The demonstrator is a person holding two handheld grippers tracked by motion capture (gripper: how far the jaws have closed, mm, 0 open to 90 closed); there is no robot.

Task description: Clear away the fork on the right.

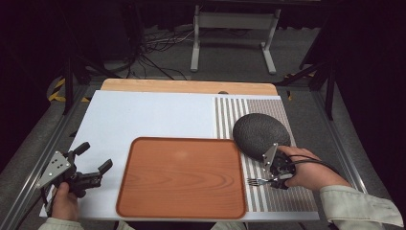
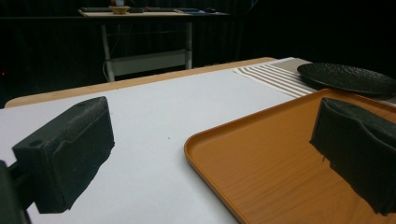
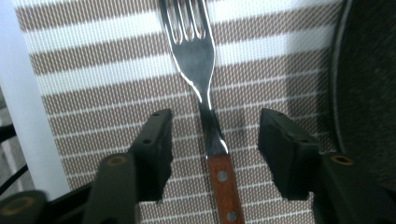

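Note:
A fork [image 3: 205,93] with a steel head and riveted wooden handle lies on the striped placemat [image 3: 93,74]. My right gripper [image 3: 215,144] is open, one jaw on each side of the fork's neck, apart from it. From above, the fork [image 1: 256,181] points left out of the right gripper [image 1: 277,178], just below the black plate [image 1: 258,132]. My left gripper [image 1: 93,160] is open over the white mat, left of the orange-brown tray [image 1: 182,177]. Through its jaws I see the tray's near corner [image 2: 261,158] and the black plate [image 2: 348,77].
A white mat [image 1: 143,120] covers the left part of the table; the wooden table edge [image 1: 186,86] runs along the back. A white metal stand [image 1: 234,36] and cables sit on the floor beyond. The plate's rim [image 3: 369,93] lies close to the right jaw.

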